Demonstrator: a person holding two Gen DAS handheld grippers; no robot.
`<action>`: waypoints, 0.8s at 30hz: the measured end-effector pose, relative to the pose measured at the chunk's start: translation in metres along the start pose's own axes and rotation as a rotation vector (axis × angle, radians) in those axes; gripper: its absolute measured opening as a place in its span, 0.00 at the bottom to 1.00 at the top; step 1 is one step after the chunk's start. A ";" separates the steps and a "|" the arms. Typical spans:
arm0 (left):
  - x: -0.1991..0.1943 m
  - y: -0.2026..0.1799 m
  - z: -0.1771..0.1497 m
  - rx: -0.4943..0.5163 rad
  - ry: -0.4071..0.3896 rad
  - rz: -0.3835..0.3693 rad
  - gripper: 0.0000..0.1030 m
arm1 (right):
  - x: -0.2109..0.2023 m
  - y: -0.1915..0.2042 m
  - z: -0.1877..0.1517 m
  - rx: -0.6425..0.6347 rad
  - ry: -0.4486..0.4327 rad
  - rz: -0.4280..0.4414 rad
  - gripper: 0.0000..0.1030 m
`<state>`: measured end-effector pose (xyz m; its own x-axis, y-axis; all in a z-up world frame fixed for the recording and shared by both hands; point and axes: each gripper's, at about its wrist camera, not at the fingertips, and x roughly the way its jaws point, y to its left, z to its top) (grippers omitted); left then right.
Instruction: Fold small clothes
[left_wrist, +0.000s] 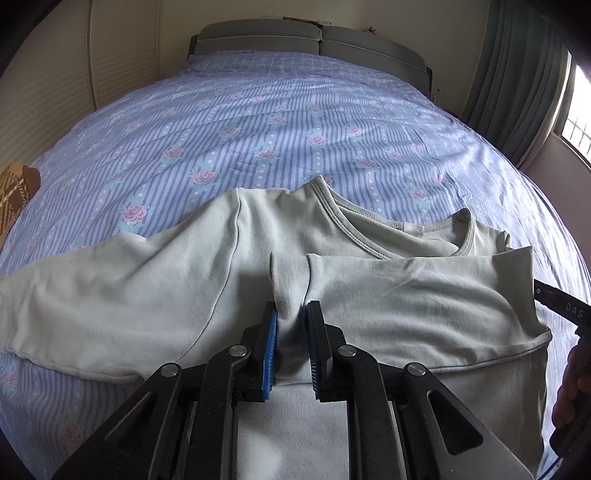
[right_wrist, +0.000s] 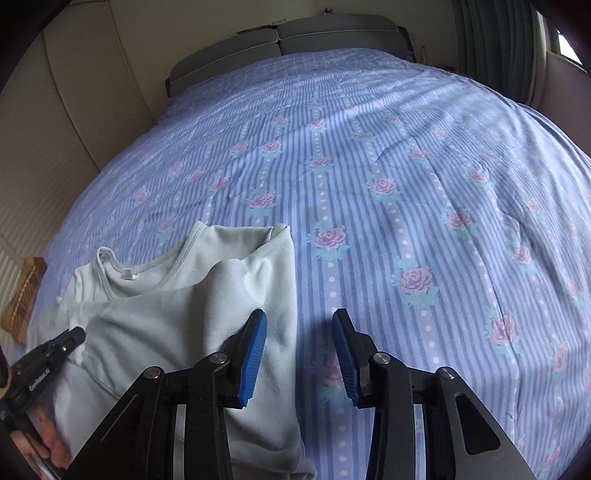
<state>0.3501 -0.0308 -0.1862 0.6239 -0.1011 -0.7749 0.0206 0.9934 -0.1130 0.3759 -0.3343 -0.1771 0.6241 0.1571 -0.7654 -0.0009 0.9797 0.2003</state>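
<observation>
1. On the near part of the bed (left_wrist: 280, 110), in the left wrist view, a pale green long-sleeved shirt (left_wrist: 184, 280) lies flat, its neckline (left_wrist: 369, 236) toward the headboard (left_wrist: 310, 44).
2. One sleeve stretches out toward the left edge of the bed; the other sleeve (left_wrist: 424, 295) is folded across the chest.
3. The left gripper (left_wrist: 291, 317) is clenched on the cuff (left_wrist: 290, 280) of this folded sleeve; the cloth stands pinched between its blue pads (left_wrist: 271, 350).
4. At the right edge of the picture a tip of the right gripper (left_wrist: 561, 306) shows just beside the shirt, with a part of a hand (left_wrist: 572, 387) below it.
5. A brown checked cloth (left_wrist: 14, 192) lies at the left edge of the bed, well apart from the shirt.
6. Next, in the right wrist view, the right gripper (right_wrist: 299, 343) hovers over the right side of the shirt (right_wrist: 177, 314); its jaws are apart and grasp nothing.
7. Its left pad (right_wrist: 255, 358) is above the folded edge of the shirt, its right pad (right_wrist: 345, 358) above the bare striped sheet (right_wrist: 406, 184) with roses.
8. The left gripper (right_wrist: 70, 339) enters from the lower left corner and rests on the shirt.
</observation>
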 end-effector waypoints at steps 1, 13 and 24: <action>0.000 0.000 0.000 0.000 -0.001 0.000 0.16 | 0.001 0.000 -0.001 -0.001 -0.001 0.012 0.29; -0.002 -0.001 -0.001 0.010 -0.008 0.001 0.16 | -0.023 -0.022 0.003 0.098 -0.061 -0.018 0.10; -0.002 0.001 -0.004 -0.007 -0.020 -0.007 0.16 | -0.004 0.030 0.064 -0.025 0.031 -0.060 0.45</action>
<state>0.3459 -0.0298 -0.1871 0.6393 -0.1064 -0.7615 0.0194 0.9923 -0.1224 0.4229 -0.3133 -0.1290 0.5992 0.1018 -0.7941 0.0156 0.9902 0.1387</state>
